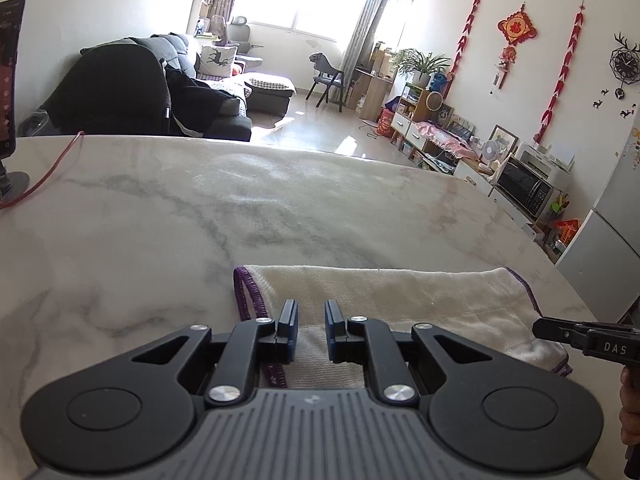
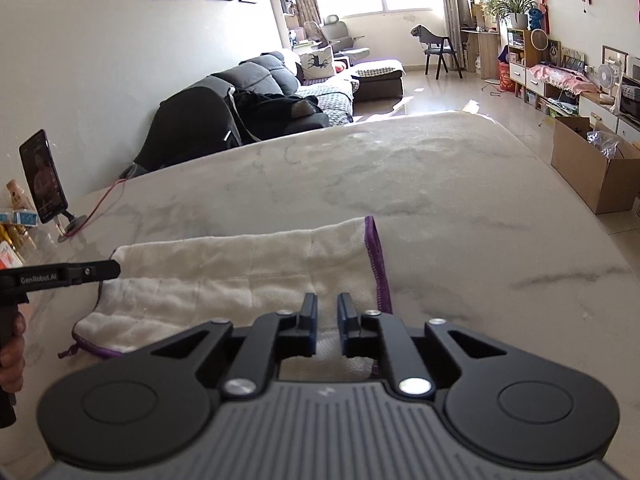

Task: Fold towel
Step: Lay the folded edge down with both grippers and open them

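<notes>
One white towel (image 1: pixel 384 300) with purple edging lies folded on the marble table (image 1: pixel 160 208); two grippers tilt downward over it; the left gripper (image 1: pixel 311 316) hangs above its left end, the right gripper (image 2: pixel 327 312) above its right end; both stand slightly parted, gripping nothing

Towel (image 1: pixel 400 300) on table (image 1: pixel 160 220), phone (image 2: pixel 43 176) far left

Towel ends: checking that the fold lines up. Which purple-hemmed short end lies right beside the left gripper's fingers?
The purple-hemmed end toward the phone, just left of the left gripper; the other hemmed end lies by the right gripper.
</notes>
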